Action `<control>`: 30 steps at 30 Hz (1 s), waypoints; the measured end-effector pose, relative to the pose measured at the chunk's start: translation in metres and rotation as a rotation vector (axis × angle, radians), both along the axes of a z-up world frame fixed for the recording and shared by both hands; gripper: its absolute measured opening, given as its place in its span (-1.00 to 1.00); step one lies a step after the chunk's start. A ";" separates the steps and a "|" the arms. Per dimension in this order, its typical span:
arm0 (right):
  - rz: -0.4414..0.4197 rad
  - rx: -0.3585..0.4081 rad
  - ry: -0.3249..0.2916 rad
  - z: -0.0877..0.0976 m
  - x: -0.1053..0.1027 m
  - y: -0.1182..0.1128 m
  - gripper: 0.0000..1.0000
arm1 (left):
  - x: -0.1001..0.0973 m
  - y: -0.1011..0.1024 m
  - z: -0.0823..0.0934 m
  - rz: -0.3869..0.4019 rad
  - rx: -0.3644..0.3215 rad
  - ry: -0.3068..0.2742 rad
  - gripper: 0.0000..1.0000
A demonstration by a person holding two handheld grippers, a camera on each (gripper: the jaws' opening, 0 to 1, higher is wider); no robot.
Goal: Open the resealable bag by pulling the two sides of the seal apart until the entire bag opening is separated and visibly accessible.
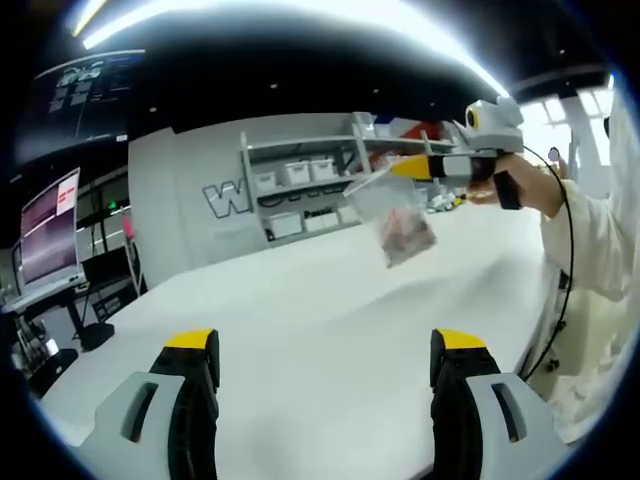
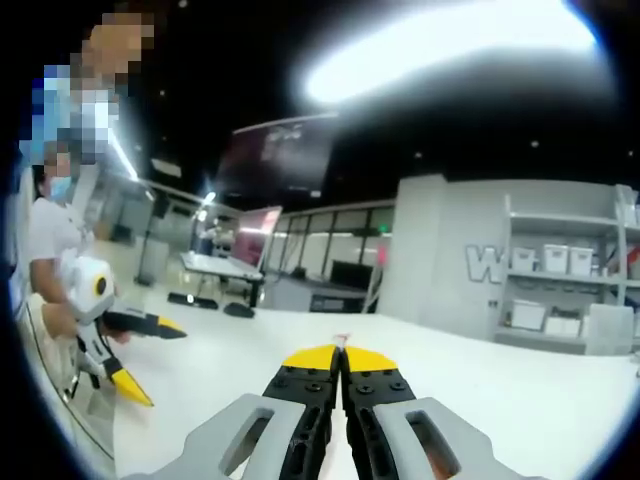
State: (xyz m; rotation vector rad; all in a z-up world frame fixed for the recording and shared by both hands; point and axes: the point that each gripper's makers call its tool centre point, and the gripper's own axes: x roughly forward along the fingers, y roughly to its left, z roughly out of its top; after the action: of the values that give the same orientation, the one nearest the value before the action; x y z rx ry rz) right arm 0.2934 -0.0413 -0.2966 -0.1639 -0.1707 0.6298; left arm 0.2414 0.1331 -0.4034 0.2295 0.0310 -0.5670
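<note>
Left hand-held gripper: jaws spread wide, nothing between them, poised over the white bench. Seen from the right gripper view, this same gripper sits at the far left in a person's hand, its two yellow-tipped jaws splayed well apart.

Right hand-held gripper: jaws drawn together, yellow tips meeting, with a thin sliver of the bag's edge showing just above the tips. In the left gripper view this gripper enters from the upper right, gripped by a hand in a white sleeve, a black cable trailing down from it. Its yellow tip pinches the top edge of the bag.

Bag: clear, resealable, hanging in the air from that gripper, above the bench and apart from its surface. Reddish contents lie in the lower part. Whether the seal is open or closed cannot be determined from these views.

Surroundings: a grey shelf with white bins stands beyond the bench against a grey wall bearing a large white letter W. A monitor stands at the left of the left gripper view. A bright ceiling light runs overhead.
</note>
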 end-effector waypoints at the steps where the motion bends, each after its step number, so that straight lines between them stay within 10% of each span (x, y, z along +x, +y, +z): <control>1: -0.002 0.001 0.001 -0.001 -0.001 -0.001 -1.00 | 0.000 0.000 0.000 0.000 -0.001 0.000 0.72; 30: 0.005 -0.004 -0.004 -0.006 -0.032 -0.007 -1.00 | -0.003 -0.001 0.001 0.002 0.006 -0.008 0.71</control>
State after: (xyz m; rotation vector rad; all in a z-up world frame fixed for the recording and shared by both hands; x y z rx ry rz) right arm 0.2615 -0.0482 -0.3022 -0.1690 -0.1732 0.6345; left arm 0.2383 0.1322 -0.4023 0.2372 0.0247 -0.5640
